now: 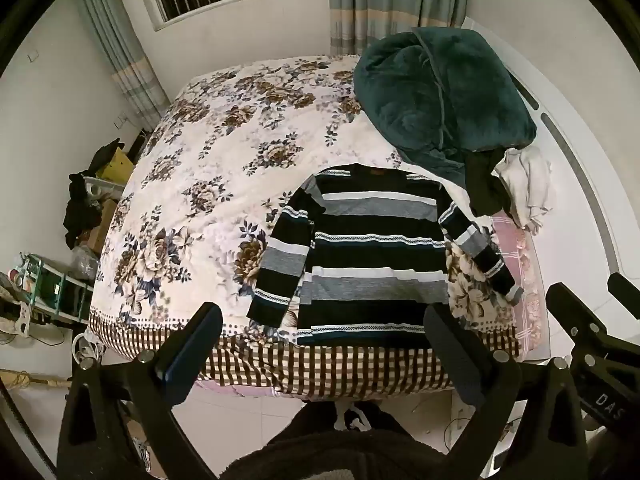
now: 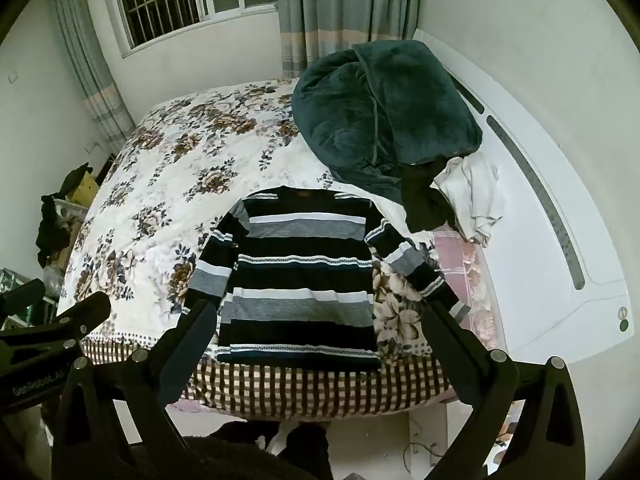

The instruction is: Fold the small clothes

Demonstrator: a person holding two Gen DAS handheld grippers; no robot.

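Boxes (image 1: 114,168) and dark clothes sit at nine o'clock, beside the flowery bed (image 1: 200,184). Left gripper (image 1: 324,340) hangs wide open with nothing in it, above the bed's near edge. Striped sweater (image 1: 372,256) lies flat at six o'clock on the bed, sleeves spread out. Right gripper (image 2: 324,340) is wide open too, holding nothing. Green blanket (image 1: 440,92) is heaped at one o'clock, with white cloth (image 1: 524,184) just beside it.

Black left hand-held gripper (image 1: 322,336), silver screws, black right hand-held gripper (image 2: 320,330), white lettering
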